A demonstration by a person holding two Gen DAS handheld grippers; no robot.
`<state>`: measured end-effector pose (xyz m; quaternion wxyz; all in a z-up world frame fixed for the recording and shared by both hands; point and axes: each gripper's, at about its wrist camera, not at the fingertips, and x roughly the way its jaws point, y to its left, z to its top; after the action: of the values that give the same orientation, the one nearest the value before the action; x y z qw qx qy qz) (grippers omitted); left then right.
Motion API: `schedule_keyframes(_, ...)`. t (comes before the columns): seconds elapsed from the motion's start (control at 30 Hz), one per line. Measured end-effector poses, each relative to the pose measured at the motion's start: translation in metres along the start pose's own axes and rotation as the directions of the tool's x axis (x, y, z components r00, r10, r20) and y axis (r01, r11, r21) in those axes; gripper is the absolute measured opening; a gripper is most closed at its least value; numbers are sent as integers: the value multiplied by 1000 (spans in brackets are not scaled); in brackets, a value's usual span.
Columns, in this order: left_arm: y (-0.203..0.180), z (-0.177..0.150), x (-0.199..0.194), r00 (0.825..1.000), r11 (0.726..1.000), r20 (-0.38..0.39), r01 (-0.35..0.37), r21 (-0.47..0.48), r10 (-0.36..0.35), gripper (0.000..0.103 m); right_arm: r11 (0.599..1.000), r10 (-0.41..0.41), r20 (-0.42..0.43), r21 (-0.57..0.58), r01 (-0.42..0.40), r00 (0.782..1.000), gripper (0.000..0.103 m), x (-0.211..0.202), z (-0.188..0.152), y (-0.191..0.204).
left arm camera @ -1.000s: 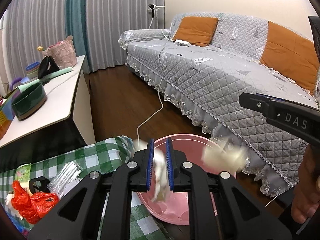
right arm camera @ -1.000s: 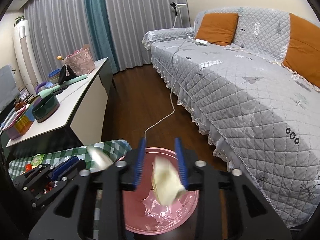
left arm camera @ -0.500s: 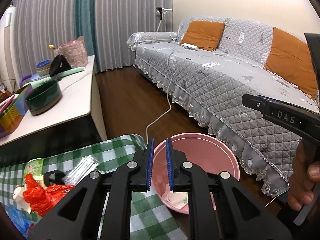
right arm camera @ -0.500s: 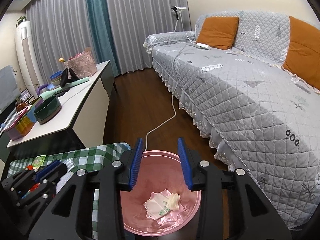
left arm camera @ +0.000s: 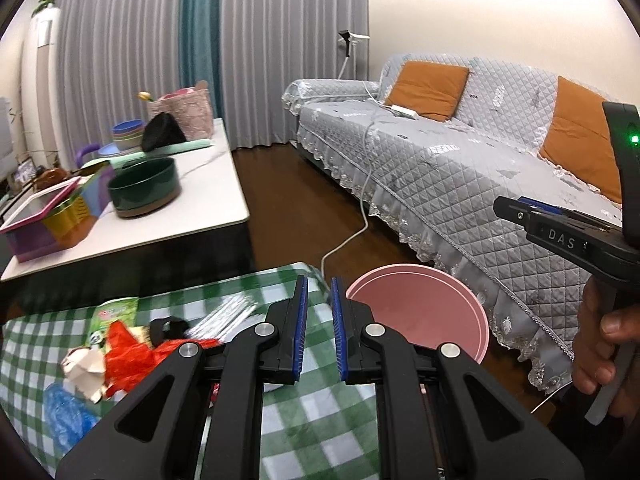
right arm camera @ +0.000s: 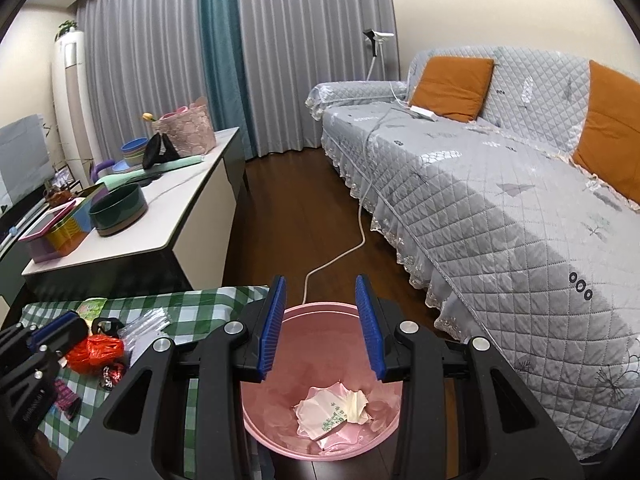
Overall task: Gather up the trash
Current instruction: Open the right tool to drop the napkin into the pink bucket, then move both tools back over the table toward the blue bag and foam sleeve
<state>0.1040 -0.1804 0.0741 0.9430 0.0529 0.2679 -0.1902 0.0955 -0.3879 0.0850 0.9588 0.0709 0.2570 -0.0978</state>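
Observation:
A pink bin (right arm camera: 276,412) stands on the floor beside the checked table (left arm camera: 312,420), with crumpled paper (right arm camera: 332,404) at its bottom. My right gripper (right arm camera: 320,284) hovers over the bin (left arm camera: 416,300), open and empty. My left gripper (left arm camera: 319,292) is above the table's edge, its pads a narrow gap apart with nothing between them. On the cloth to its left lie a red plastic bag (left arm camera: 128,352), a white paper wad (left arm camera: 82,364), blue plastic (left arm camera: 64,416), a clear straw packet (left arm camera: 224,316) and a green packet (left arm camera: 114,312). The red bag (right arm camera: 94,354) also shows in the right wrist view.
A low white table (left arm camera: 192,216) behind holds a dark green bowl (left arm camera: 144,186) and a colourful box (left arm camera: 52,220). A grey quilted sofa (left arm camera: 460,168) fills the right. A white cable (left arm camera: 348,240) runs across the dark floor. A hand (left arm camera: 600,344) holds the right gripper's handle.
A second ago paper was dropping from both grippers; it now lies in the bin. My left gripper has swung left over the table, and the right one has drawn back slightly.

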Motion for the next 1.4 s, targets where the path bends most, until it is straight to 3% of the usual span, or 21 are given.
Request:
schedule_keyframes(0.57, 95, -45, -75, 990, 984, 27, -136, -116, 140, 13, 997, 65, -11, -33, -65, 998, 37, -14, -12, 37)
schedule_keyframes(0.8, 148, -78, -92, 975, 949, 0, -217, -227, 223, 13, 990, 134, -31, -34, -135, 991, 34, -9, -22, 71)
schedule_keyframes(0.97, 188, -106, -99, 954, 904, -41, -295, -308, 297, 13, 983, 176, -60, -43, -178, 983, 33, 5, -31, 100)
schedule_keyframes(1.1, 210, -114, -102, 933, 880, -44, -351, -321, 356, 13, 977, 200, -74, -55, -204, 977, 33, 15, -37, 120)
schedule_keyframes(1.23, 224, -119, -97, 926, 861, -60, -369, -351, 373, 15, 973, 218, -102, -60, -225, 971, 33, 29, -45, 136)
schedule_keyframes(1.4, 233, -121, -85, 923, 841, -89, -378, -386, 374, 33, 970, 224, -141, -62, -235, 964, 33, 47, -55, 150)
